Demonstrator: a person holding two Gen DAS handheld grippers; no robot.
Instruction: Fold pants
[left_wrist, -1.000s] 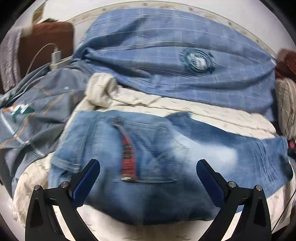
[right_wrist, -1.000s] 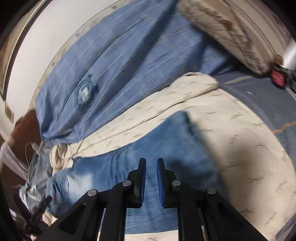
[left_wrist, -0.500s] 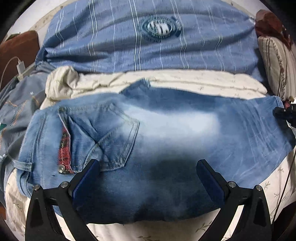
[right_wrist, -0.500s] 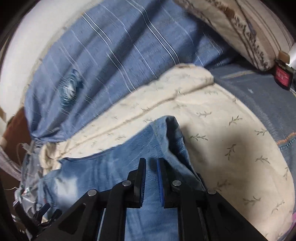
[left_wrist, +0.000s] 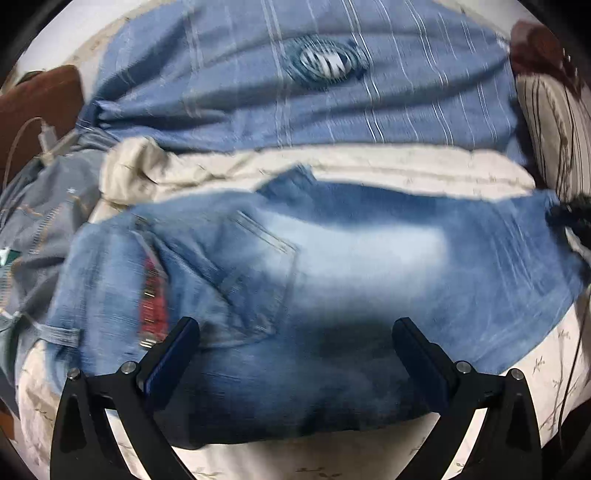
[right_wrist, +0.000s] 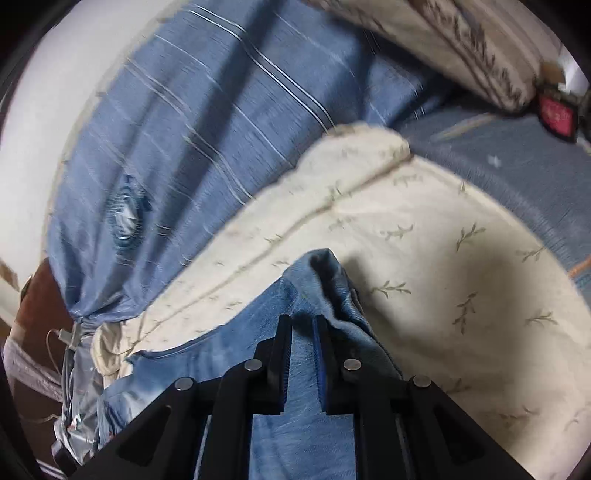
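Observation:
Faded blue jeans (left_wrist: 332, 266) lie across a cream sheet, waistband and back pocket at the left, leg ends at the right. My left gripper (left_wrist: 295, 332) hovers open over the seat of the jeans, one finger by the red plaid pocket trim (left_wrist: 153, 310), nothing between the pads. In the right wrist view my right gripper (right_wrist: 303, 325) is shut, with the bunched leg hem (right_wrist: 325, 273) of the jeans (right_wrist: 240, 350) pinched at its tips. That same right gripper (left_wrist: 569, 218) shows as a dark shape at the jeans' right end in the left wrist view.
A blue striped duvet (left_wrist: 295, 110) is heaped behind the jeans. A striped pillow (left_wrist: 554, 122) sits at the right and grey-blue bedding (left_wrist: 44, 206) at the left, with a charger cable (left_wrist: 44, 136) near a brown headboard (left_wrist: 37, 99). Cream leaf-print sheet (right_wrist: 443, 258) spreads right of the hem.
The left gripper has swung over the jeans, so the pocket now sits closer to its left finger. In the right wrist view the leg hem has drawn in and bunched up at the fingertips.

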